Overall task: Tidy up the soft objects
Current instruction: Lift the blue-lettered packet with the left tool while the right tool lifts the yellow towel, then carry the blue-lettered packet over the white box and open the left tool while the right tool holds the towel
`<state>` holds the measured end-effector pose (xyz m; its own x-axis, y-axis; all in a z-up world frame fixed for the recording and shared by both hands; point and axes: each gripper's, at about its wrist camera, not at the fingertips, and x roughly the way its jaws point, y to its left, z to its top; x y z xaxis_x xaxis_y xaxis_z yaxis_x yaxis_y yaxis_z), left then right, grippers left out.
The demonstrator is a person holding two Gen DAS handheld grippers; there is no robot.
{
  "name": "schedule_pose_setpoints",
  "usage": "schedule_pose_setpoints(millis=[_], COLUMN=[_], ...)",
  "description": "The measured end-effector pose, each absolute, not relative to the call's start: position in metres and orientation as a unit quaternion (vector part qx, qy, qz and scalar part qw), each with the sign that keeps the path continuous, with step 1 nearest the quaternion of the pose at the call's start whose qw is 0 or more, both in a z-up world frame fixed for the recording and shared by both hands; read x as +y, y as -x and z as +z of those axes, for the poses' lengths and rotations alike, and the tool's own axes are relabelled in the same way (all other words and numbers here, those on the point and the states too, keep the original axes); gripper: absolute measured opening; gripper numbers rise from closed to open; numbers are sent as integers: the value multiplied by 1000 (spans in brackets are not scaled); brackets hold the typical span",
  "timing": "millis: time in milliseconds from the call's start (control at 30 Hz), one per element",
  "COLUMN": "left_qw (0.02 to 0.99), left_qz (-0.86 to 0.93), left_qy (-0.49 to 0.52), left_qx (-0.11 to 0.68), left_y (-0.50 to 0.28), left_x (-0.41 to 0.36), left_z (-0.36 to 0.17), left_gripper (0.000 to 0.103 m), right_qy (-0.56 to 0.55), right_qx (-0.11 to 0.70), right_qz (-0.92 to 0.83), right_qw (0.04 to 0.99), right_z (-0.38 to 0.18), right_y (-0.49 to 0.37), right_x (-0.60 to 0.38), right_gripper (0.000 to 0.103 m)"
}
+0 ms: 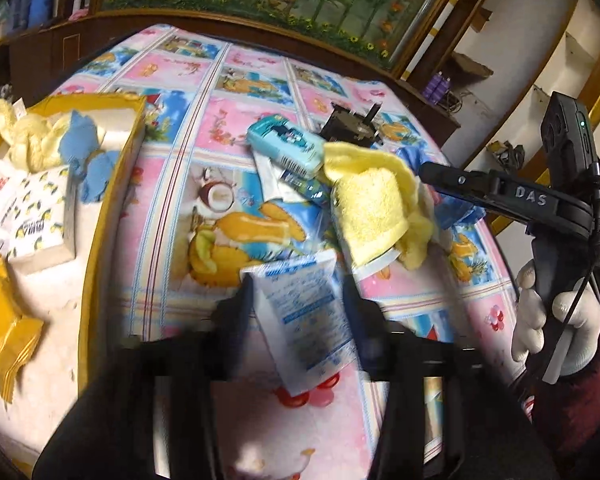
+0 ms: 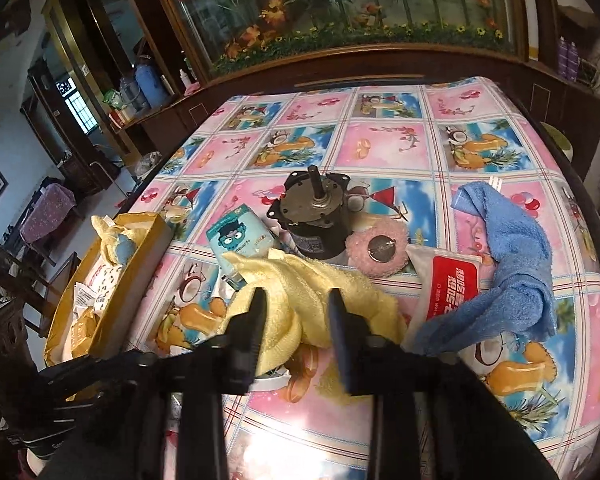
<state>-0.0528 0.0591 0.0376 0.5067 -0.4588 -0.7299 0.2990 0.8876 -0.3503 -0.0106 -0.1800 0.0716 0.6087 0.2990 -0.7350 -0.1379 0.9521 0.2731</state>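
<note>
My left gripper [image 1: 298, 312] stands open over a white-and-blue tissue pack [image 1: 304, 320] that lies between its blurred fingers on the patterned tablecloth. A yellow towel [image 1: 368, 208] is bunched just beyond it, draped over a white pack. In the right wrist view my right gripper [image 2: 296, 320] is open, with a fold of that yellow towel [image 2: 300, 280] bulging between its fingers. A blue towel [image 2: 516, 264] lies crumpled to the right, partly over a red-and-white pack [image 2: 452, 280]. A teal pack [image 2: 240, 240] with a cartoon face sits behind the yellow towel.
A yellow box [image 1: 112, 208] at the table's left holds yellow and blue cloths [image 1: 32, 136], a lemon-print tissue pack [image 1: 40, 216] and yellow packets [image 1: 0, 320]. A dark metal motor [image 2: 312, 212] and a pink fluffy ring [image 2: 376, 248] lie mid-table. A gloved hand [image 1: 560, 320] holds the right tool.
</note>
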Motion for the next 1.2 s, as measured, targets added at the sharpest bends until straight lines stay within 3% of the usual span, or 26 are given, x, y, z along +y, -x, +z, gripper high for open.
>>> schedule_pose_setpoints(millis=[67,233,367,433,500,533,567,600,633,700,800,1067,1167,1200], left_qw=[866,858,858,860,849,852,855,857,853,848,851,870,876,879], left_qz=[-209,-181,-178,-164,-200,-200,-205,-217,-237,-250,-256,-263,-259,-256], left_qy=[87,38,-14,-87,-108,-113,-109,-96,-71,-32,-5,55,77,84], left_qx=[446,479,482,475,477,471,464,457,460,466,459,414,399,394], left_y=[54,40,37,43,47,48,49,50,50,49,53,78,88,92], left_x=[59,36,7,-16,-29,-32,-32,-30,-25,-15,-3,41,66,75], left_z=[35,24,10,3,2,3,5,9,11,13,17,57,71,76], left_gripper=[68,69,85,92,94,90,72,43,38,38,36,36,36,36], right_qy=[-85,-36,15,30,18,9,4,1,-6,-25,-47,-52,-44,-30], right_qx=[424,431,447,442,441,442,443,443,441,436,428,395,393,396], right_qz=[117,103,83,79,85,89,92,94,96,103,110,127,142,136], right_qw=[894,896,890,893,893,892,892,892,892,894,896,908,908,908], right_z=[67,57,36,29,28,29,30,32,35,41,51,81,86,84], right_y=[9,-1,-19,-19,-17,-17,-15,-14,-12,-7,1,23,22,20], right_x=[-178,-164,-146,-142,-144,-146,-149,-150,-153,-160,-167,-162,-160,-159], right_gripper=[66,67,69,70,65,60,53,47,44,26,9,4,6,14])
